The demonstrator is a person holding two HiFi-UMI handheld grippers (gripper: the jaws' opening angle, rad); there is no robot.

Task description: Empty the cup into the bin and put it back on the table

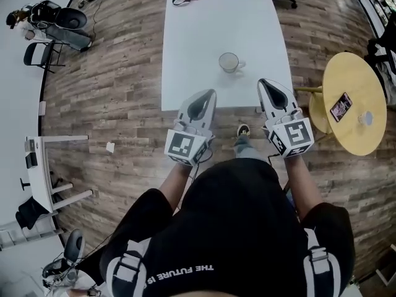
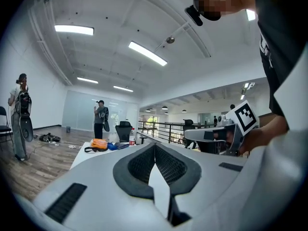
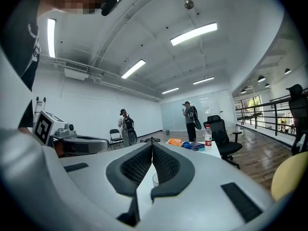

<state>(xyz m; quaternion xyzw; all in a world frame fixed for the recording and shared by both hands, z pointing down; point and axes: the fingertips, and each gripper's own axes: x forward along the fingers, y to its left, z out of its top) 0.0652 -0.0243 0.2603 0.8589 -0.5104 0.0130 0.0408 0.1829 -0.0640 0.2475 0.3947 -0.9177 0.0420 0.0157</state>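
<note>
Head view: cup [image 1: 229,62] upright on the white table [image 1: 204,42], near the edge closest to the person, ahead of the left gripper [image 1: 209,94] and right gripper [image 1: 265,83]; left gripper view: jaws pressed together, holding nothing; right gripper view: jaws likewise together and empty, cup glimpsed beyond them.

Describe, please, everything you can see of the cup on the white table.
The cup is small and pale, and looks like clear glass. It has a round open mouth and a handle on its right side in the head view. It stands upright on the white table, toward the near edge, apart from the things at the far end. Nothing touches it: the left gripper and the right gripper are both shut and short of it. What it holds cannot be told.
</note>
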